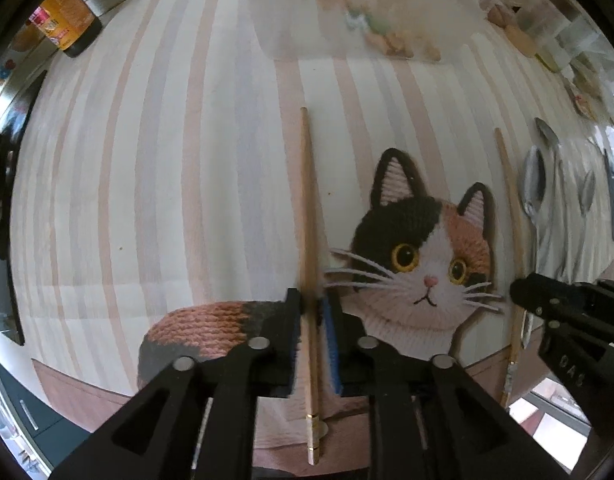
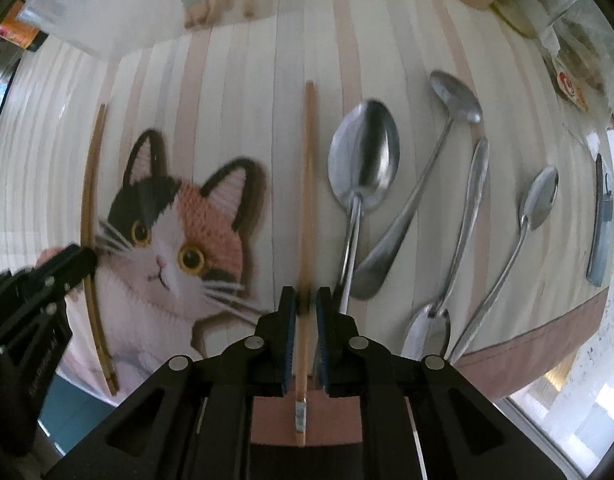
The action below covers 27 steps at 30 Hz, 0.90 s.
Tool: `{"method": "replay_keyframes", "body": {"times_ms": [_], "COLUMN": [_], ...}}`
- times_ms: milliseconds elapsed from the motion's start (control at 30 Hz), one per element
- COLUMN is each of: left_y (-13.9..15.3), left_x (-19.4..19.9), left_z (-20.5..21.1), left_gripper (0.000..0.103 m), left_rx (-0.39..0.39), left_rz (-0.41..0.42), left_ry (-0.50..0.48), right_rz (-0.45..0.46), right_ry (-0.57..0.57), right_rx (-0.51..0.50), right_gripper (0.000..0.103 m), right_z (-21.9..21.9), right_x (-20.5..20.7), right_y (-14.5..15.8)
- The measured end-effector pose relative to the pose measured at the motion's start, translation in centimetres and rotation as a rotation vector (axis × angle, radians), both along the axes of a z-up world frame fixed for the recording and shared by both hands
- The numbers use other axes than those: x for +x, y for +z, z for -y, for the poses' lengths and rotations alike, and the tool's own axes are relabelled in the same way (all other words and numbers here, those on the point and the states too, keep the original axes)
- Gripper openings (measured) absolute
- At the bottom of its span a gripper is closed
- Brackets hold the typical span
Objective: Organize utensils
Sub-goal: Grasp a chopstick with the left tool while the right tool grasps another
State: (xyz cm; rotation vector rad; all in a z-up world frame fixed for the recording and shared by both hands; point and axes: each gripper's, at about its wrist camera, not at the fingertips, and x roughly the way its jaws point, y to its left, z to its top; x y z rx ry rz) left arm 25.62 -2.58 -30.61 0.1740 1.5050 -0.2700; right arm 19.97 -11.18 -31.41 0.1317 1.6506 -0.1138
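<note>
Both tongs (image 1: 313, 304) (image 2: 306, 300) — on chopsticks (image 1: 307, 208) (image 2: 306, 184)

Soft daylight, heavy fisheye bending, blurred far edges.

Chopstick (image 1: 307, 216) between left gripper (image 1: 313, 320) jaws, over cat-print cloth (image 1: 147, 160).

I see a striped tablecloth (image 1: 167, 160) with a brown border along its near edge, covering the table. A knitted-look calico cat picture (image 1: 423, 252) sits near that near edge. At the far left corner stands a dark bottle (image 1: 69, 20) with an orange label. Along the far edge lies a clear plastic bag (image 1: 371, 12), its contents blurred. Jars and packets (image 2: 563, 40) crowd the far right corner.
</note>
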Motion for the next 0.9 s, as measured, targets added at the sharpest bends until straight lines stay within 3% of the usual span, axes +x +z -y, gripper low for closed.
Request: {"method": "replay_keyframes", "body": {"times_ms": [233, 400, 467, 733, 900], "left_y": [-0.1, -0.2, -0.1, 0.3, 2.2], "left_x": [0.0, -0.3, -0.8, -1.3, -1.6], "left_z": [1.3, 1.9, 1.7, 0.3, -0.9], "left_gripper": [0.018, 0.013, 0.004, 0.004, 0.004], "left_rx": [0.021, 0.03, 0.029, 0.039, 0.034], "left_rz": [0.012, 0.03, 0.037, 0.041, 0.08], "left_ry": [-0.001, 0.004, 0.005, 0.016, 0.03], "right_rz": [-0.001, 0.014, 0.02, 0.037, 0.043], "right_ry": [0.006, 0.001, 0.002, -0.004, -0.012], "right_rx": [-0.003, 0.004, 0.0, -0.009, 0.011], "right_gripper": [0.014, 0.014, 0.014, 0.007, 0.007], "right_z": [0.0, 0.0, 0.0, -0.3, 0.1], "right_x": [-0.8, -0.9, -0.8, -1.2, -1.3], "right_y": [0.1, -0.2, -0.1, 0.1, 0.3]}}
